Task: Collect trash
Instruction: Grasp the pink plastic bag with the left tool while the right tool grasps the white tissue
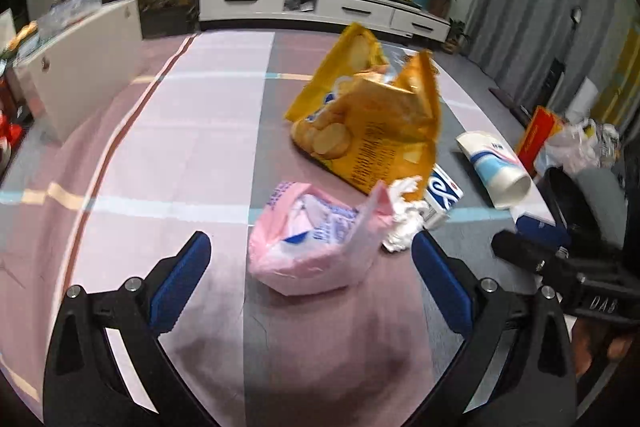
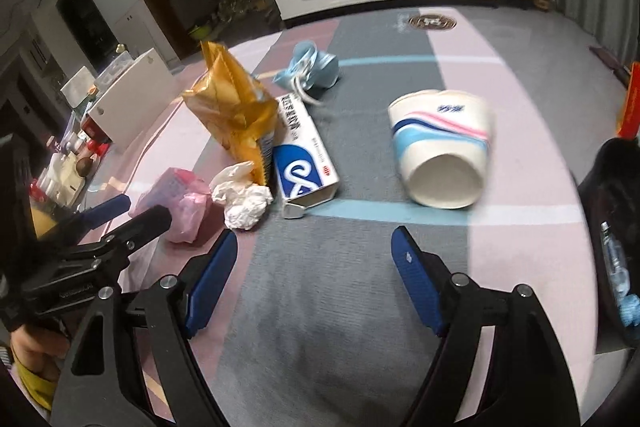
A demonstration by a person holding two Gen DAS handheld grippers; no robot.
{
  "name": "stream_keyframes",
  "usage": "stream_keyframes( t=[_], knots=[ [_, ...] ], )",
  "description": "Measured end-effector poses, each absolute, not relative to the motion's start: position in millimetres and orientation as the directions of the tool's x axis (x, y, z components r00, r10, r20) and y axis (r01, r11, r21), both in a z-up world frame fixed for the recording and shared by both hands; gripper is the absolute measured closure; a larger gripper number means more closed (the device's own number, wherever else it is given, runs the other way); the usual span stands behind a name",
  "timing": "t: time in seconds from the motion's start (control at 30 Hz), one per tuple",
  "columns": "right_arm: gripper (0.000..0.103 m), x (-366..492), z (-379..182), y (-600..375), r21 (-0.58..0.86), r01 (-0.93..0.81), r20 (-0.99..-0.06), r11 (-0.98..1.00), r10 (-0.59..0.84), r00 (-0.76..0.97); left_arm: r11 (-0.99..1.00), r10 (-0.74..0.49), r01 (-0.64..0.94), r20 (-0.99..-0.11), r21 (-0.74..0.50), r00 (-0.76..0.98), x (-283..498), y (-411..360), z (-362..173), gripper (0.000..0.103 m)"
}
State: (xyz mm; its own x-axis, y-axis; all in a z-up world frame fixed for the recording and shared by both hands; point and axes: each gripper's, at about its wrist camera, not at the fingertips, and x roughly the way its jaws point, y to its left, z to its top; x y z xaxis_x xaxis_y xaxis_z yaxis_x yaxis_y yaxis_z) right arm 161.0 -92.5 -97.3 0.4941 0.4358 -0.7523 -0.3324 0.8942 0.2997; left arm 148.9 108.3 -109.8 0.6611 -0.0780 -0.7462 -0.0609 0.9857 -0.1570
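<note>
Trash lies on a pink and grey floor mat. A pink wrapper (image 1: 308, 243) sits just ahead of my open, empty left gripper (image 1: 310, 255); it also shows in the right wrist view (image 2: 178, 203). Behind it are a yellow chip bag (image 1: 372, 115) (image 2: 234, 107), a crumpled white tissue (image 1: 404, 219) (image 2: 242, 199), a blue and white carton (image 2: 302, 159) (image 1: 442, 195) and a paper cup (image 2: 442, 147) (image 1: 496, 167) on its side. My right gripper (image 2: 314, 259) is open and empty, short of the carton and cup. A light blue face mask (image 2: 310, 69) lies farther back.
A white TV cabinet (image 1: 320, 7) stands along the far wall. A white board (image 1: 84, 67) leans at the left. A red box (image 1: 538, 131) and a clear plastic bag (image 1: 576, 143) sit at the right, beside a dark bin (image 1: 580, 203) (image 2: 612, 227).
</note>
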Motion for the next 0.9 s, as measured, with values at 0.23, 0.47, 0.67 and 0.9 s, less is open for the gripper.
stream_keyframes(
  t=[0.23, 0.47, 0.67, 0.9],
  knots=[
    [0.025, 167.9, -105.1, -79.2, 0.350, -0.308, -0.753, 0.885, 0.461, 0.469, 0.968, -0.156, -0.050, -0.742, -0.247, 0.651, 156.8, 119.4, -119.7, 0.039],
    [0.025, 170.0, -110.0, -71.9, 0.399, -0.298, -0.742, 0.867, 0.496, 0.451, 0.958, -0.177, -0.046, -0.710, -0.284, 0.682, 147.4, 129.1, -112.2, 0.053],
    [0.032, 166.1, -111.7, -49.9, 0.390, -0.341, -0.738, 0.855, 0.512, 0.441, 0.960, -0.083, -0.127, -0.686, -0.249, 0.723, 132.0, 149.8, -101.0, 0.054],
    [0.047, 170.5, -117.8, -19.5, 0.328, -0.375, -0.752, 0.867, 0.480, 0.452, 0.949, -0.074, -0.167, -0.707, -0.266, 0.703, 127.2, 168.6, -108.2, 0.052]
  ],
)
